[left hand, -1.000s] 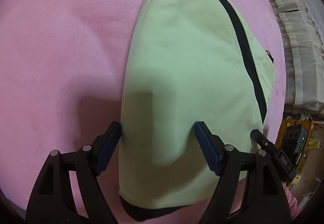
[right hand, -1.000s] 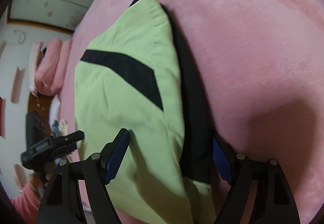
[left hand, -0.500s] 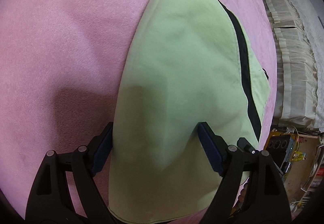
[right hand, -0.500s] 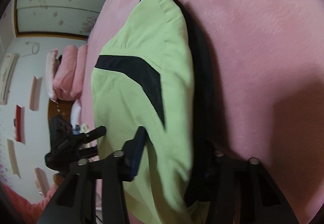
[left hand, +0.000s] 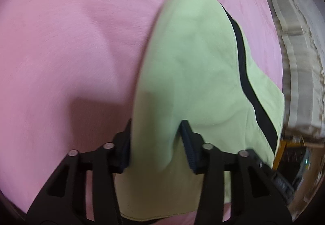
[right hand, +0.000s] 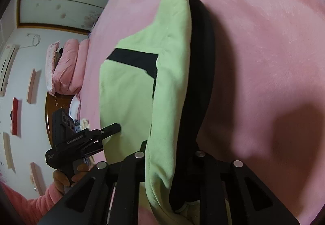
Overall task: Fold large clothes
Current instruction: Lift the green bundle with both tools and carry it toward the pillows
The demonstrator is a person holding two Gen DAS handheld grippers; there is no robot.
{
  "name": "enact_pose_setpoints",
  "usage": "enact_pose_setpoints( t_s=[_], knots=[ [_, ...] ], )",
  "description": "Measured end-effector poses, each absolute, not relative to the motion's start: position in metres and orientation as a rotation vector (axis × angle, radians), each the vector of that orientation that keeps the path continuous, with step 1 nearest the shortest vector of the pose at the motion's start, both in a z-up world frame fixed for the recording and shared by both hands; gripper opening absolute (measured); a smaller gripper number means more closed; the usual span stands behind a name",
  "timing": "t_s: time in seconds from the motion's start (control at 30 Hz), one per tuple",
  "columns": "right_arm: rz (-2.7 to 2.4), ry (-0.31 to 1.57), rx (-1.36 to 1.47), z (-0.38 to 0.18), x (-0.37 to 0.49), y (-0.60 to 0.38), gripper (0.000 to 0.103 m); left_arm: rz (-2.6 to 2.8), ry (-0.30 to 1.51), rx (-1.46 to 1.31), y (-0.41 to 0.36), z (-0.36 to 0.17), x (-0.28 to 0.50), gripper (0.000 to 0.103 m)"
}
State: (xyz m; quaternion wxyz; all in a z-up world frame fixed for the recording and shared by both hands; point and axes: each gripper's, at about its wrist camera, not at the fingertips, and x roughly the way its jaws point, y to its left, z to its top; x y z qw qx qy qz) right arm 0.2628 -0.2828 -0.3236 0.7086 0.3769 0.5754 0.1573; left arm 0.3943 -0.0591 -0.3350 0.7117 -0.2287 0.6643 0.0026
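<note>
A light green garment with black trim (left hand: 195,66) lies folded on a pink blanket (left hand: 61,42). My left gripper (left hand: 155,143) is shut on the garment's near left edge and holds it bunched between the blue pads. In the right wrist view the garment (right hand: 130,90) shows a black stripe and a black underlayer. My right gripper (right hand: 171,166) is shut on the garment's near right edge, the cloth raised in a ridge. The left gripper (right hand: 109,129) shows at the left of the right wrist view, held by a hand in a pink sleeve.
The pink blanket (right hand: 264,42) covers a bed. Pink pillows (right hand: 67,66) lie at its far end by a wooden headboard. Pale curtains (left hand: 300,58) and a yellow device (left hand: 292,155) stand off the bed's right side.
Both grippers have closed on the garment's near edge and lifted it. The cloth now bunches between the fingers, and the right side rises into a ridge.
</note>
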Motion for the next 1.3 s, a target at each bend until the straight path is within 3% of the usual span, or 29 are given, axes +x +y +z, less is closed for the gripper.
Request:
enact_pose_setpoints(
  t_s=[0.17,0.37,0.9,1.13,1.3],
  knots=[
    [0.346,1.340,0.795,-0.292,0.228,-0.273,0.012,0.059,1.525,-0.501,-0.077,-0.310,0.355,0.022],
    [0.364,1.411,0.675,-0.247,0.181,-0.264,0.011,0.012,1.607,-0.441,-0.094,-0.278,0.303,0.017],
    [0.552,1.251,0.653,-0.159,0.064,-0.244,0.011,0.043,1.396,-0.347,-0.082,-0.139,0.182,0.016],
    [0.583,1.237,0.596,-0.151,0.063,-0.226,0.011,0.070,1.351,-0.373,-0.046,-0.118,0.142,0.016],
    [0.566,1.263,0.538,-0.136,0.026,-0.158,0.011,0.039,1.345,-0.417,0.005,-0.123,0.127,0.016]
  ],
)
